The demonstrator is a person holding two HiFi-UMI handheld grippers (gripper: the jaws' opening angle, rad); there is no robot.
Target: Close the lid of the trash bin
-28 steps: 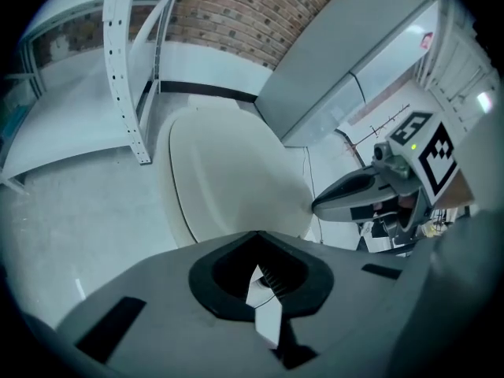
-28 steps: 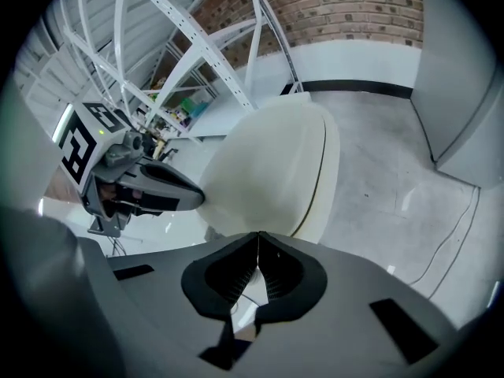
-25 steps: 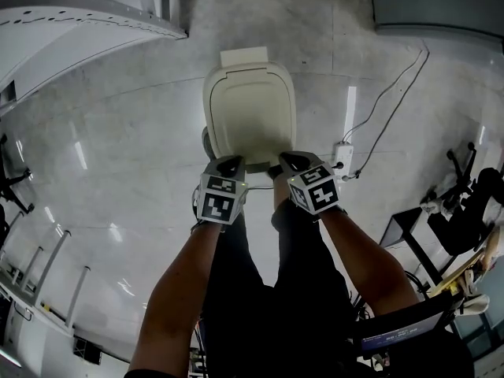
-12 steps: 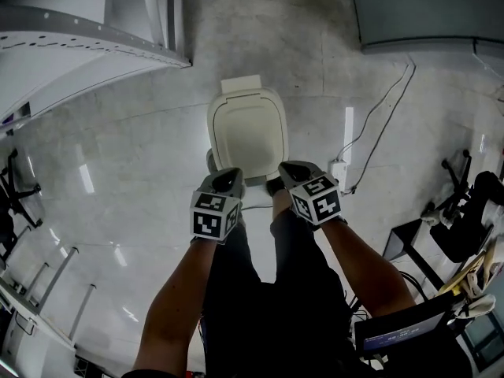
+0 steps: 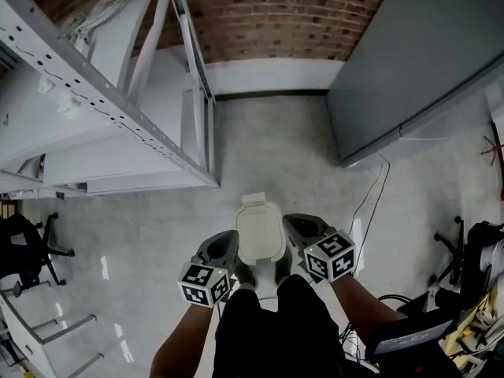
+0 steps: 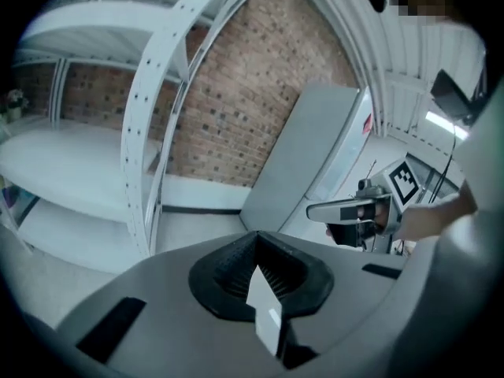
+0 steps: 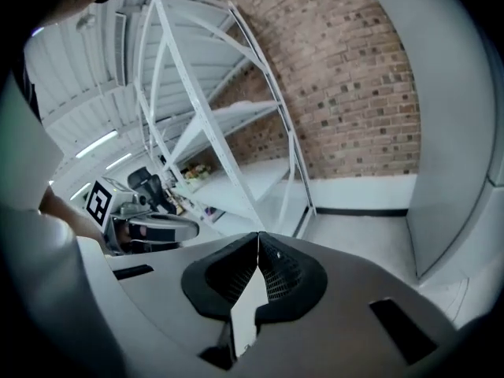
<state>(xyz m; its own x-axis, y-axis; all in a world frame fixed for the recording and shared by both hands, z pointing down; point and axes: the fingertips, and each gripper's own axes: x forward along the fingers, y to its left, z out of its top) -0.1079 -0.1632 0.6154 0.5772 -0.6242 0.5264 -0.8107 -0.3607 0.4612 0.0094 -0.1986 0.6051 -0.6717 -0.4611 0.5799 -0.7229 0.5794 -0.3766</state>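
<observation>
**Both jaws closed and empty, trash bin between your two grippers**

In the left gripper view, the two jaws of your left gripper (image 6: 257, 246) are pressed together along one line, and they hold nothing. In the right gripper view it is the same for your right gripper (image 7: 258, 246): the jaws meet and nothing is between them.

Each gripper view looks forward and not down. The left one looks toward the brick wall (image 6: 228, 109) and the metal shelf rack (image 6: 150, 132), with your right gripper (image 6: 354, 209) at its right side. The right one also looks toward the brick wall (image 7: 354, 93) and the rack (image 7: 228, 132), with your left gripper (image 7: 153, 228) at its left side.

The trash bin (image 5: 260, 246) shows only in the head view. It stands on the floor (image 5: 276, 148) directly in front of you, between the left gripper (image 5: 223, 246) and the right gripper (image 5: 303, 228). The jaws of each gripper are just beside the bin, one at each side. From this view you cannot tell whether they touch it. The cream lid (image 5: 260, 227) lies flat on top of the bin, so it is already closed.

A grey panel (image 5: 417, 69) stands to the right. A thin cable (image 5: 370, 203) runs over the floor near it.
</observation>
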